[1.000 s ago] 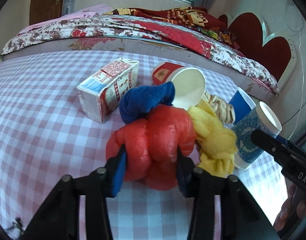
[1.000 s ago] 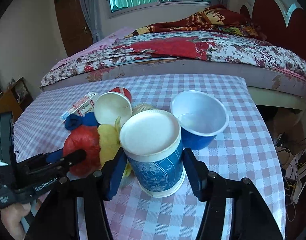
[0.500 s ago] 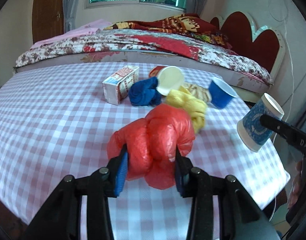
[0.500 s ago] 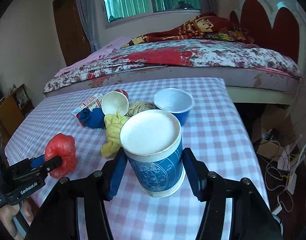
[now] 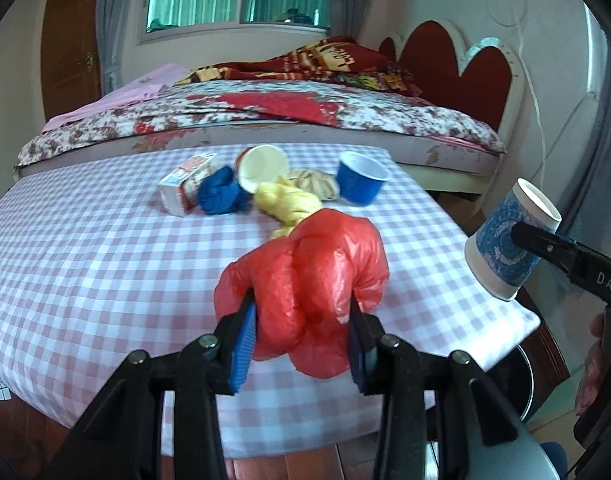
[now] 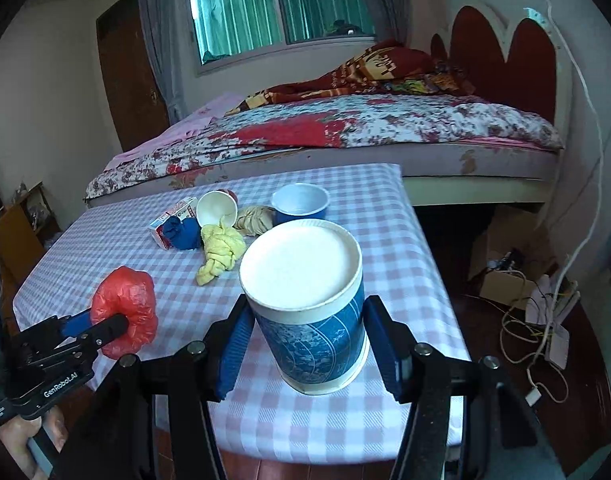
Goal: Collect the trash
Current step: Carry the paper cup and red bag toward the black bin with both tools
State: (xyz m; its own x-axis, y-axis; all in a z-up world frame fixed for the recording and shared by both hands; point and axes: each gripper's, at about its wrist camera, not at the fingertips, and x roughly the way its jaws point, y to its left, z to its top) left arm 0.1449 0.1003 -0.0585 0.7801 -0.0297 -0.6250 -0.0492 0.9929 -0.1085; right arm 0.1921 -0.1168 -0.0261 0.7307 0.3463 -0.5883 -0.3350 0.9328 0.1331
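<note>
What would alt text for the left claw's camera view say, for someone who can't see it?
The left claw grips a crumpled red plastic bag above a pink checked table. Farther back lie a milk carton, cups and wadded bags; at right another claw holds a blue patterned cup.

a bed [image 6: 345,128] with a floral cover stands behind the checked counter [image 5: 85,248]; a green-curtained window [image 6: 261,8], a brown door [image 5: 69,52], and tangled cables [image 6: 541,344] on the floor.

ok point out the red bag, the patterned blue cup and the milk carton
red bag [image 5: 305,276], left wrist view, crumpled middle
patterned blue cup [image 6: 317,336], right wrist view, printed side wall
milk carton [image 5: 181,188], left wrist view, side panel
</note>
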